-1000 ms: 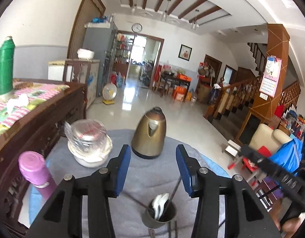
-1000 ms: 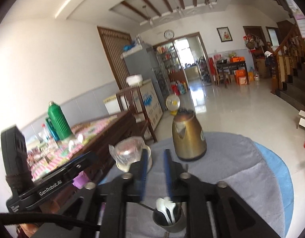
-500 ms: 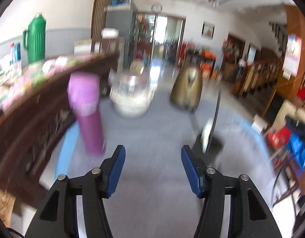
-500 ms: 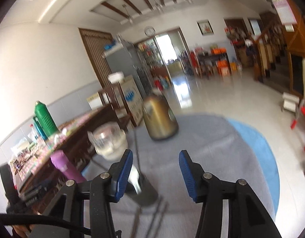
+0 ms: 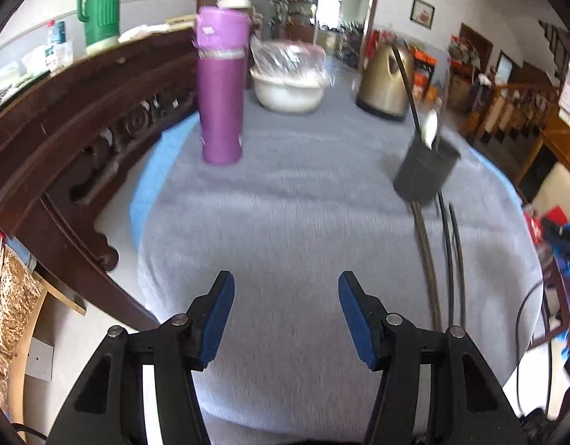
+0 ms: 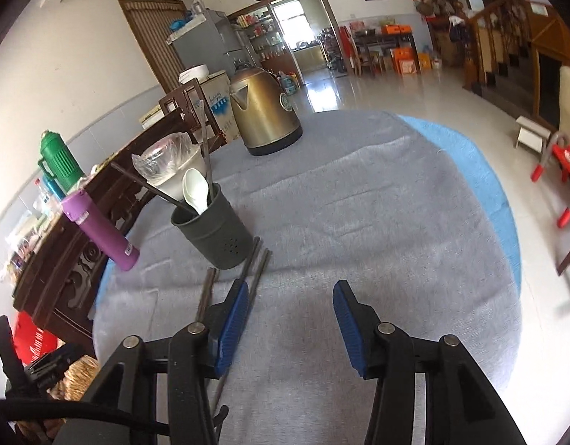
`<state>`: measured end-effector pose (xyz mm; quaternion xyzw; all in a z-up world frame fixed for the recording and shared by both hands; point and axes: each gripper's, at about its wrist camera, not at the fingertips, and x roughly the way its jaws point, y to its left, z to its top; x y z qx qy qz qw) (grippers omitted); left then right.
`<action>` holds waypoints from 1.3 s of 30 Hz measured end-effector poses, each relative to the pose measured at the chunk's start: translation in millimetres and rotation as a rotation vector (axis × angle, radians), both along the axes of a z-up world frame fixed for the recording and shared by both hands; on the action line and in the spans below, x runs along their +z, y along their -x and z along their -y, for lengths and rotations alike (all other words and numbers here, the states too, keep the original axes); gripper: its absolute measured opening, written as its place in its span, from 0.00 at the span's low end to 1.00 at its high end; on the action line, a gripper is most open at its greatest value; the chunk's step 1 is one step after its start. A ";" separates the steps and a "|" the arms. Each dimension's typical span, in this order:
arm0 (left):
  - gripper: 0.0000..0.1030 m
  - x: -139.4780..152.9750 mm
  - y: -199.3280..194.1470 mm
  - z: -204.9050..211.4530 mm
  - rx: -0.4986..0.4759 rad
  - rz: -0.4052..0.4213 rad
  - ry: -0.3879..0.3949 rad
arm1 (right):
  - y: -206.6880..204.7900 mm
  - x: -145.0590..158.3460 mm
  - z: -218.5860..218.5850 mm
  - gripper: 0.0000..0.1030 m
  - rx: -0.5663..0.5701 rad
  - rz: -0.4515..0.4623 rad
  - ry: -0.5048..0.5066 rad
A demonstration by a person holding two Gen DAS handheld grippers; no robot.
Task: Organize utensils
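A dark grey utensil holder stands on the grey-clothed round table and holds white spoons and dark chopsticks. It also shows in the left wrist view. Several dark chopsticks lie on the cloth in front of it; in the right wrist view these chopsticks lie beside my right gripper's left finger. My left gripper is open and empty, low over the cloth. My right gripper is open and empty.
A purple flask stands left of the holder. A white bowl with a plastic bag and a gold kettle stand at the far side. A dark wooden cabinet borders the table's left. The tiled floor lies beyond.
Both grippers have pulled back from above the holder and dropped low over the cloth. My right gripper, shut one second ago, has opened.
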<state>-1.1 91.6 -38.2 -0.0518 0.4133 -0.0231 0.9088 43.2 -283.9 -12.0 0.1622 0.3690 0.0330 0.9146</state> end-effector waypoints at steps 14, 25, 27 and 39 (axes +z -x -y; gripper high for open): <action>0.62 -10.9 -28.5 46.8 -0.098 -0.029 0.048 | -13.2 -12.9 -24.2 0.37 0.042 0.003 -0.064; 0.62 -13.9 -76.4 99.7 -0.228 -0.032 0.078 | -44.3 -39.5 -28.1 0.27 0.072 -0.086 -0.157; 0.62 -18.5 -85.8 105.3 -0.239 -0.050 0.083 | -55.2 -44.9 -32.2 0.26 0.084 -0.103 -0.158; 0.61 -50.7 -128.5 145.1 -0.317 -0.137 0.027 | -108.3 -63.2 -41.1 0.25 0.086 -0.122 -0.166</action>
